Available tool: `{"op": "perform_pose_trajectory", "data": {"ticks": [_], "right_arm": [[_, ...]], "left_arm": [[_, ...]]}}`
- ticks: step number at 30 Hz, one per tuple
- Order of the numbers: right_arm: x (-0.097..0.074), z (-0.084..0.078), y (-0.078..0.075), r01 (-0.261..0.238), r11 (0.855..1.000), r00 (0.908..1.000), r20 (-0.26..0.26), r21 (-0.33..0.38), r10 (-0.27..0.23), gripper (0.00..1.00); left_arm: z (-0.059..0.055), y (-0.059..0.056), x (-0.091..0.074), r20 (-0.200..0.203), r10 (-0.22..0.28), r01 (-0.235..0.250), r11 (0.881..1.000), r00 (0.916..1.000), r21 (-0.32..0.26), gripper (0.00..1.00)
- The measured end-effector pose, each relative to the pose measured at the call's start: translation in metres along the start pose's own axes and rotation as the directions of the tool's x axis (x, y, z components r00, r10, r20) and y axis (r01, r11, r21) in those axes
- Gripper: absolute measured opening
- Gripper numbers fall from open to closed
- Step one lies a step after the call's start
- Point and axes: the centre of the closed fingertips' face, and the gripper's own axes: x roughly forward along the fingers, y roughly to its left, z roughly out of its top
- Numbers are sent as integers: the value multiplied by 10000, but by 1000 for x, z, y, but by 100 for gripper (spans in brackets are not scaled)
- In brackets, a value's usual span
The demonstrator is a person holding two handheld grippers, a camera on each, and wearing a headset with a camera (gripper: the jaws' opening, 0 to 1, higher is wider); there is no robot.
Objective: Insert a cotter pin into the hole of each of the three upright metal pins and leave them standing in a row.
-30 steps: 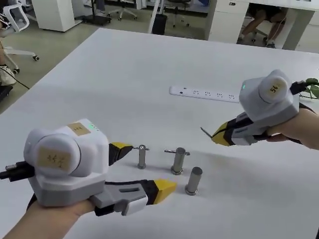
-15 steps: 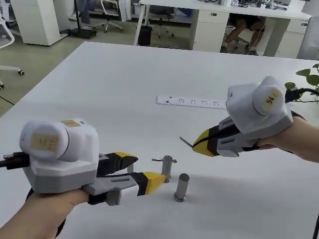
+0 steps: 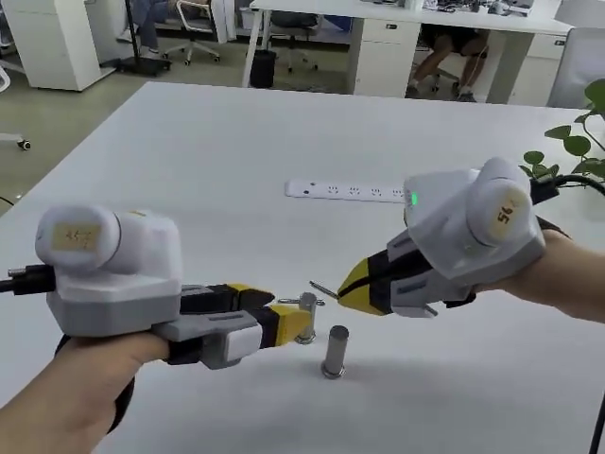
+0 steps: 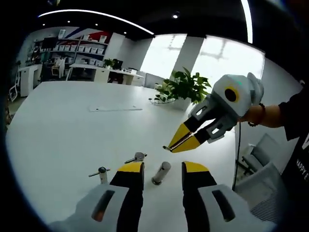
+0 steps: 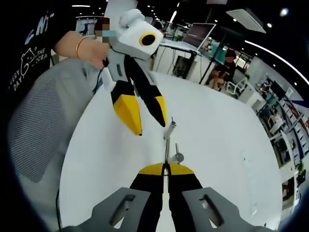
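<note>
We see L gripper (image 3: 279,312) nearest, jaws spread, half-hiding a cottered pin (image 3: 308,305); bare pin (image 3: 333,352) stands clear just beside its tips. R gripper (image 3: 348,284) squeezes a cotter pin (image 3: 322,288) just above them. Stickers (image 3: 80,238) on both are unreadable to us; power strip (image 3: 345,191) far back.

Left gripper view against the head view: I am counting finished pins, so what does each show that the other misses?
The left gripper view adds a third metal pin, already crossed by a cotter pin, beside the open left gripper. The head view adds the hand holding that gripper and the desks beyond the table. Both share the middle pinned pin, the bare pin, the right gripper shut on a spare cotter pin, and the power strip.
</note>
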Motion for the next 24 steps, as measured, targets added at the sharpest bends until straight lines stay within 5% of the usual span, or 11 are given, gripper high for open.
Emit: {"op": "perform_pose_trajectory", "data": {"ticks": [24], "right_arm": [[0, 17, 19, -349, 9870, 9993, 103, -1568, 370, 0]], "left_arm": [[-2, -18, 7, -111, -711, 710, 9975, 9974, -36, 6]]}}
